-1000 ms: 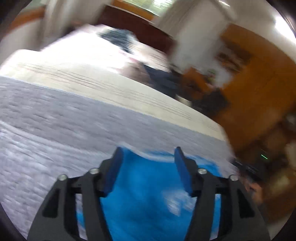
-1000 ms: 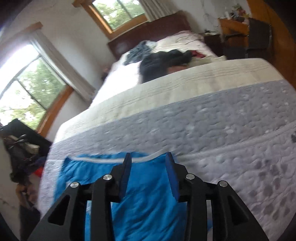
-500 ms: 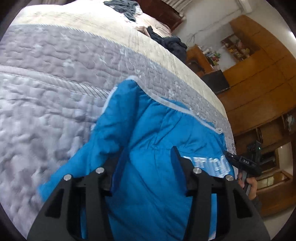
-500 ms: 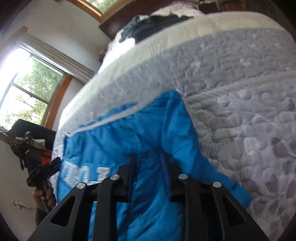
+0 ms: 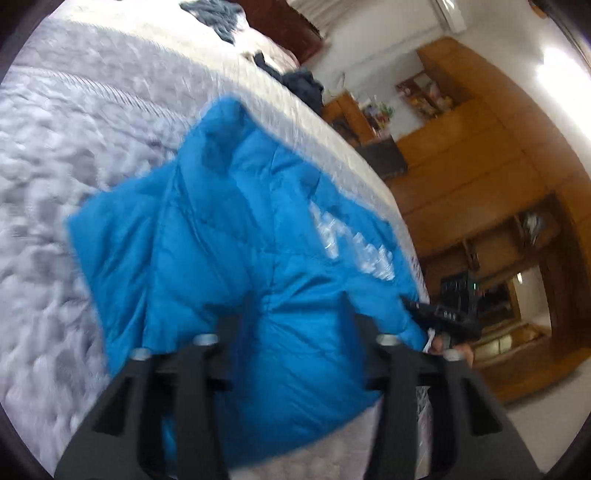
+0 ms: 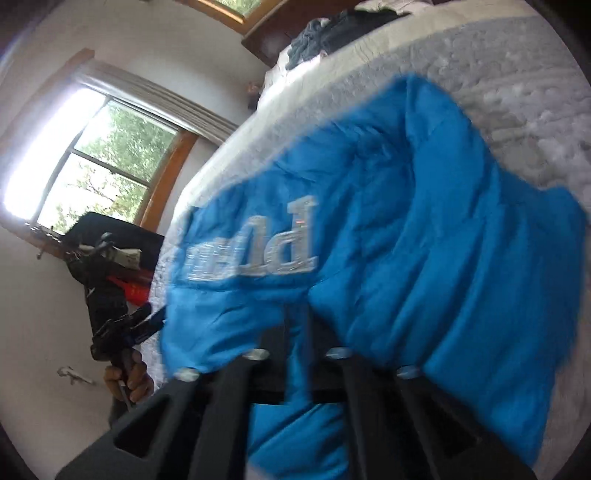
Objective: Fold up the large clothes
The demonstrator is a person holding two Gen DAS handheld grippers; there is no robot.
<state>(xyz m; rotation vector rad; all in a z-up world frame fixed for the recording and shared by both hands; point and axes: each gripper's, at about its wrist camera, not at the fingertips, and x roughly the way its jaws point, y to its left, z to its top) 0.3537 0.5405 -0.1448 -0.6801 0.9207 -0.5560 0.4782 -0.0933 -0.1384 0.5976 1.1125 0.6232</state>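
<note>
A bright blue padded jacket (image 5: pixel 236 229) with large silver lettering lies bunched and creased on a grey quilted bedspread (image 5: pixel 74 140), near the bed's edge. In the left wrist view, the left gripper (image 5: pixel 299 317), black with two fingers, sits low over the jacket; its jaws stand wide apart with blue fabric bulging between them, and whether they pinch any cloth cannot be told. At the jacket's far right edge the right gripper (image 5: pixel 443 317) shows as a dark tool held in a hand (image 5: pixel 452 349).

In the right wrist view, the right gripper (image 6: pixel 297 332) has its jaws narrow, closed on a fold of the blue jacket (image 6: pixel 424 240) that runs down between its fingers. The silver lettering (image 6: pixel 258 251) appears upside down beside it. At the left of this view, a hand (image 6: pixel 129 380) grips the handle of the left gripper (image 6: pixel 147 321) at the jacket's edge.

A heap of dark clothes (image 6: pixel 325 29) lies at the far end of the bed. A wood-framed window (image 6: pixel 99 166) shows green trees, and wooden cabinets (image 5: pixel 498 166) line the opposite wall.
</note>
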